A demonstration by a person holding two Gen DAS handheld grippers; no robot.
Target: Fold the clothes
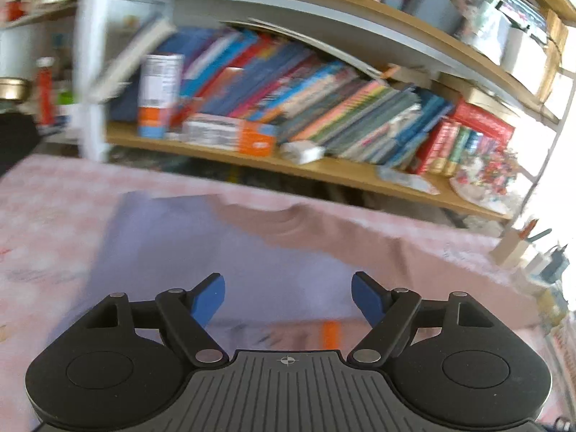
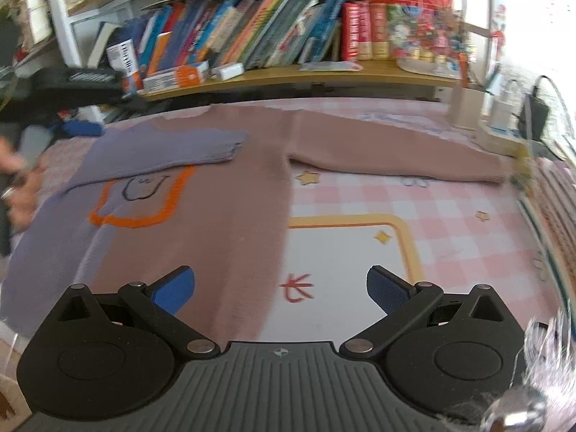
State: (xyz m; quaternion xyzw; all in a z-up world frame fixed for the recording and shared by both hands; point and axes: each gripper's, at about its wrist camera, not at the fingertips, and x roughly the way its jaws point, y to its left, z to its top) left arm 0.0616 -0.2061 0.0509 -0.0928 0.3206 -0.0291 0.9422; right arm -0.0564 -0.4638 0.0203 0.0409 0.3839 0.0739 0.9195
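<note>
Across table point(image 2: 360, 194), sweater point(image 2: 223, 216) (collar shelfward)

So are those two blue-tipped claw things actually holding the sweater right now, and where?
No. The left tool and the right tool are both open with nothing between their tips. The sweater lies flat on the table, one sleeve folded across it.

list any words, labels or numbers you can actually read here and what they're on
None can be read.
Book spines: print too blurred.
Red books: lettering too small.
White carton: label text and barcode blurred.
Orange and white box: print unreadable.
Sweater: an orange outline and a line drawing, no letters.
</note>
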